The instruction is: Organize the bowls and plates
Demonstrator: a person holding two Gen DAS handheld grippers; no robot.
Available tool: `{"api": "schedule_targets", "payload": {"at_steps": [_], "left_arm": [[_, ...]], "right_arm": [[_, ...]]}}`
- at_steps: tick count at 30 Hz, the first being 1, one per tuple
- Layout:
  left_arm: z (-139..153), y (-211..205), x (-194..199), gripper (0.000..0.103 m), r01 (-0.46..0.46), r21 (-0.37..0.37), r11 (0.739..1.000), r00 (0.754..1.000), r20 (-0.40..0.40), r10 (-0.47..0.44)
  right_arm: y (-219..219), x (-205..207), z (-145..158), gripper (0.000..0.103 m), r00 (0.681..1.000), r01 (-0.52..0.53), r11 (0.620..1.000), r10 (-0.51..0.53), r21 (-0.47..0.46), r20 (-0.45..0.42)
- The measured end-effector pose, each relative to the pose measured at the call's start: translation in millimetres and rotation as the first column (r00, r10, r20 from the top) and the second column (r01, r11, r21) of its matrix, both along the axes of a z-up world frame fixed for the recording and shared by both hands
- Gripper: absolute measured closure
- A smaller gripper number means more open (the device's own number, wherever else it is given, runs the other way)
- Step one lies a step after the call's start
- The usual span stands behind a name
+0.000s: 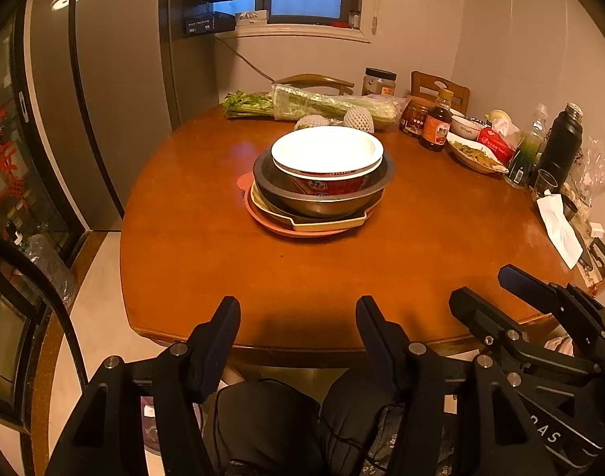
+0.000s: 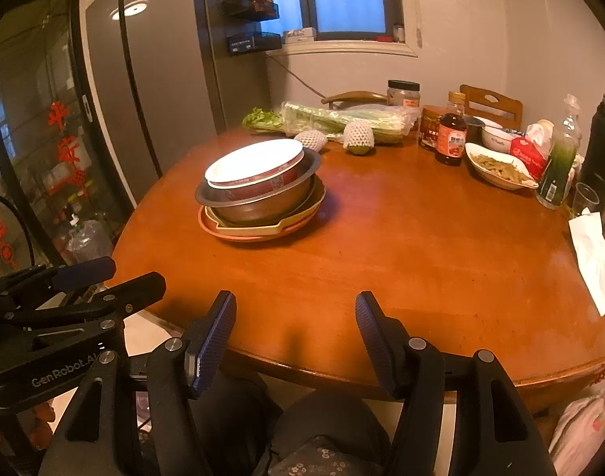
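- The round wooden table [image 1: 207, 206] carries a stack of dishes near its middle; this stack is the landmark for everything else.
- At the bottom of the stack lies a pinkish-orange plate [image 1: 263, 220]; on it sits a cream dish with a squared corner [image 1: 326, 225]; in that rests a steel bowl [image 1: 322, 198]; inside the steel bowl sits a red-patterned bowl [image 1: 326, 184]; a white plate [image 1: 326, 148] caps the pile, slightly tilted.
- The left gripper [image 1: 298, 309] hovers at the table's near edge, well apart from the stack; its jaws stand moderately wide with nothing between them.
- The right gripper [image 2: 296, 307] hangs at the same near edge, to the right of the stack and likewise well apart from it; its jaws gape with nothing in them.
- Behind the stack lie two foam-netted fruits [image 1: 358, 119] and a bag of celery [image 1: 334, 105]; a lidded jar [image 1: 378, 81] stands further back.
- To the right of the stack stand a dark sauce bottle [image 1: 435, 125], a dish of yellowish-green food [image 1: 475, 154], a red tissue pack [image 1: 497, 142] and a black flask [image 1: 562, 139].
- A grey refrigerator [image 1: 116, 99] stands left of the stack, beyond the table; a person's dark-clothed knees [image 1: 294, 424] show below the near edge.
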State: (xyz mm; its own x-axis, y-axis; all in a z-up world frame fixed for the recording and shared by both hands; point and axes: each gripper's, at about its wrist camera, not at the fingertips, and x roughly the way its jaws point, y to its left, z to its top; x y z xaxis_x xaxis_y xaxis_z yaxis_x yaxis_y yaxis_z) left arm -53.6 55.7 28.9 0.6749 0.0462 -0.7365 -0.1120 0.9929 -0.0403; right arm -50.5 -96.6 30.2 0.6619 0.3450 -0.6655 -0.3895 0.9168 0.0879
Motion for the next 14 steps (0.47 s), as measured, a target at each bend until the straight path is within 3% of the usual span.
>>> {"api": "schedule_targets", "payload": {"at_steps": [14], "left_arm": [[-6.7, 2.3, 9.1, 0.041, -0.005, -0.002, 1.000, 1.000, 0.000, 0.005]], "right_arm": [[-1.7, 2.5, -3.6, 0.039, 1.000, 0.006, 1.000, -0.006, 0.001, -0.009]]}}
